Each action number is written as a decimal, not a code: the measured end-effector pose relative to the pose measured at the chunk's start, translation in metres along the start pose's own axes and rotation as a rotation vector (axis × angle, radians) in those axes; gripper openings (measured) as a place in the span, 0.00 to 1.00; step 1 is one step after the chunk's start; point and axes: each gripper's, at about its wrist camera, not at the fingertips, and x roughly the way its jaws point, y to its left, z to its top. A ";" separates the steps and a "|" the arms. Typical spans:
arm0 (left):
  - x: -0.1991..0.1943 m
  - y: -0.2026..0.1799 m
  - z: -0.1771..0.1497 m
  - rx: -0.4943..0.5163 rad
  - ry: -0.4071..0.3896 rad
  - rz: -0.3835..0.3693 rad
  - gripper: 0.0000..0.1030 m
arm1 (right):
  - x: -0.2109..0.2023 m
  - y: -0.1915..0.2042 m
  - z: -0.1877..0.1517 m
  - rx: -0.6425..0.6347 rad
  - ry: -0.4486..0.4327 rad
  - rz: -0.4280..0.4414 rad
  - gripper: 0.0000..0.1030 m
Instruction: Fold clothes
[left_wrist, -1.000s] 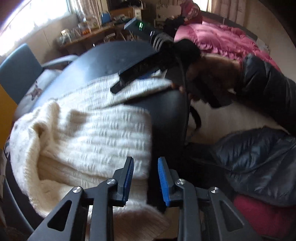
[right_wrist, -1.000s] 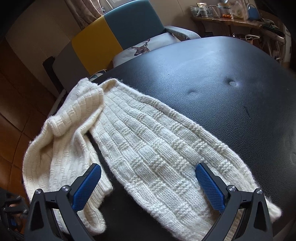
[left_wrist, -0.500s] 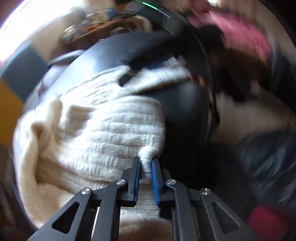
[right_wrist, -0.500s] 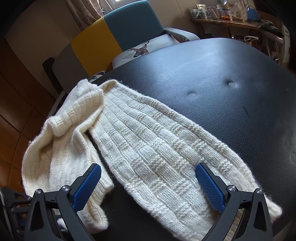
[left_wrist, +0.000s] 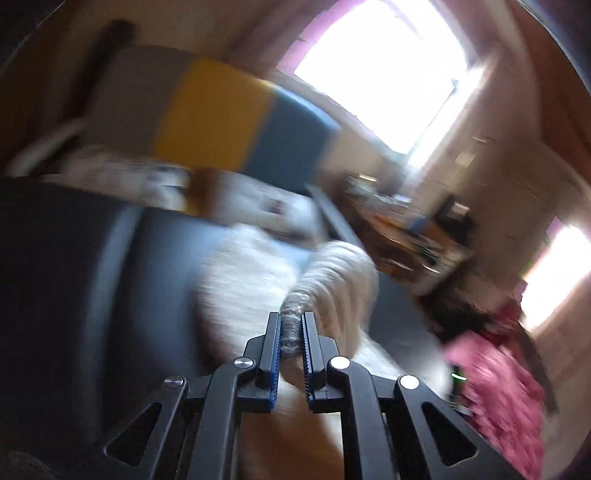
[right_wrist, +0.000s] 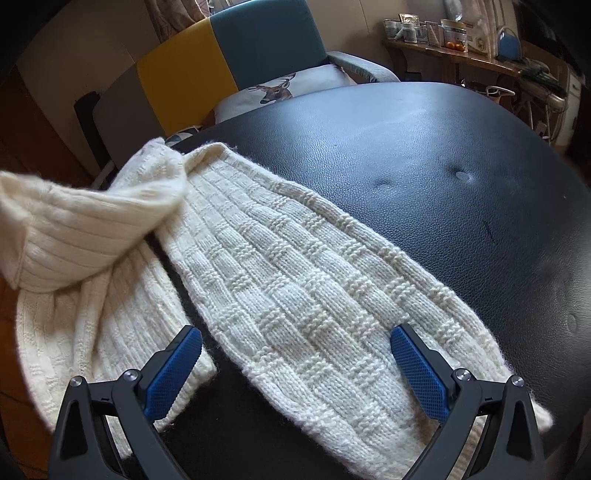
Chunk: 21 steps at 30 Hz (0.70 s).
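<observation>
No readable text
Shelf jars (right_wrist: 428, 27) carry labels — too small to read; the left view is blurred.

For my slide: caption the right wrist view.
Open right gripper poised over cream knit sweater on black table.

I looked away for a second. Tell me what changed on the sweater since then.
The left hand-held gripper closed on the sweater's edge and lifted it; in the right view that part now rises off the black table at the left. The right hand-held gripper stayed open over the flat sleeve.
</observation>
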 end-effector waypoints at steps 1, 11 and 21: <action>-0.002 0.019 0.000 -0.036 -0.005 0.061 0.09 | 0.001 0.001 0.001 0.000 0.004 -0.008 1.00; -0.024 0.121 -0.038 -0.311 0.060 0.304 0.11 | 0.012 0.015 0.004 -0.063 0.053 -0.113 1.00; -0.066 0.123 -0.063 -0.359 0.008 0.228 0.16 | -0.010 0.020 0.022 0.044 -0.009 0.067 1.00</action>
